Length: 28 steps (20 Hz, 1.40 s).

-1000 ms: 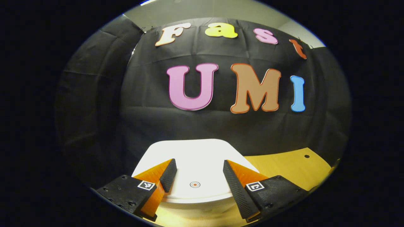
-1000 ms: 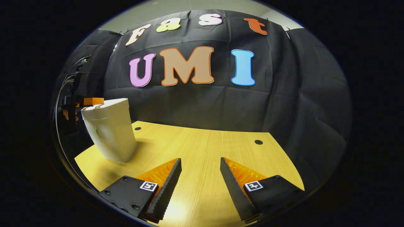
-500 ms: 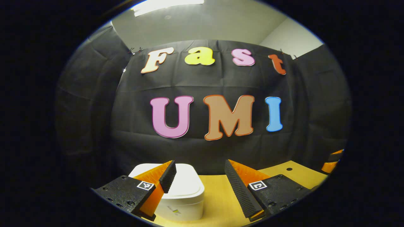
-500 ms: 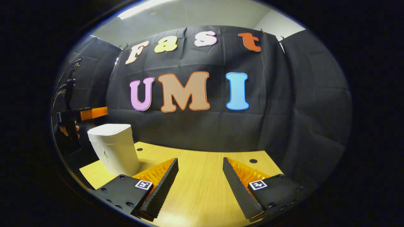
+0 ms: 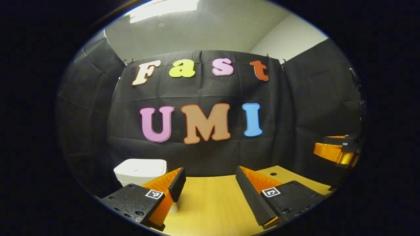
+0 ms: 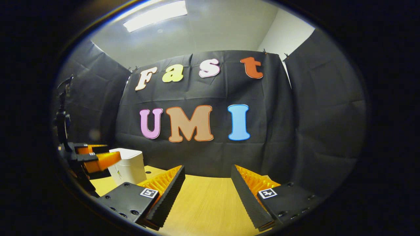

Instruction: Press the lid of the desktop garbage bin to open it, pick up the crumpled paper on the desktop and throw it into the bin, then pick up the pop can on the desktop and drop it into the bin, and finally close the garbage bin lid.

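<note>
Both grippers are now pulled back and tilted up from the bin, whose lid looks shut. It sits at the desk's left. Left gripper and right gripper are held open, empty. Task's probably wrapped up.

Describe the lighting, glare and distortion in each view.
Left gripper view: ceiling light blown out at top, fisheye bends the wall; bin evenly lit. Right gripper view: bright ceiling strip, dim edges, left gripper stretched at the rim, soft sheen on the table.
</note>
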Each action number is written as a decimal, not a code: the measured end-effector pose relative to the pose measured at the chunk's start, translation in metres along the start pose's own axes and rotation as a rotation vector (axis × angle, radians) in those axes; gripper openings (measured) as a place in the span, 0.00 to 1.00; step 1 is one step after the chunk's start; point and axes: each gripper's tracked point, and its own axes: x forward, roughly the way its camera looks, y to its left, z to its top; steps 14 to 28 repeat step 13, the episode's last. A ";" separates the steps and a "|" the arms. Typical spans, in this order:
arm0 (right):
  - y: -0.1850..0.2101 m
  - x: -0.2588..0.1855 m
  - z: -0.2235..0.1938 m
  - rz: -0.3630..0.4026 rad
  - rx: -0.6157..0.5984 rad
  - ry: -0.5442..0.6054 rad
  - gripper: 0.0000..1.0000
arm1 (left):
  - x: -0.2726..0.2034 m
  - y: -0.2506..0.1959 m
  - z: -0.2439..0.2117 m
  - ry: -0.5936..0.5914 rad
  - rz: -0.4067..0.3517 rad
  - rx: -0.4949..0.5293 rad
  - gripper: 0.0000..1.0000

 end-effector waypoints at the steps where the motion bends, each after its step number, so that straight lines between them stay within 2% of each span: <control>1: 0.001 -0.006 0.001 -0.013 0.016 -0.003 0.92 | -0.004 -0.006 -0.003 0.005 -0.022 -0.021 0.94; 2: 0.005 -0.013 0.001 -0.021 0.025 -0.016 0.95 | -0.008 -0.010 -0.004 0.005 -0.039 -0.040 0.93; 6: 0.007 -0.028 -0.009 -0.113 0.041 -0.041 0.94 | -0.024 -0.002 0.006 -0.054 -0.047 -0.074 0.93; 9: 0.016 -0.029 -0.016 -0.134 0.040 -0.029 0.94 | -0.024 0.003 0.012 -0.081 -0.061 -0.081 0.95; 12: 0.017 -0.027 -0.019 -0.148 0.024 -0.007 0.95 | -0.019 0.004 0.004 -0.057 -0.083 -0.123 0.99; 13: 0.017 -0.027 -0.018 -0.154 0.025 -0.003 0.95 | -0.018 0.007 0.005 -0.054 -0.078 -0.130 0.96; 28: 0.017 -0.027 -0.018 -0.154 0.025 -0.003 0.95 | -0.018 0.007 0.005 -0.054 -0.078 -0.130 0.96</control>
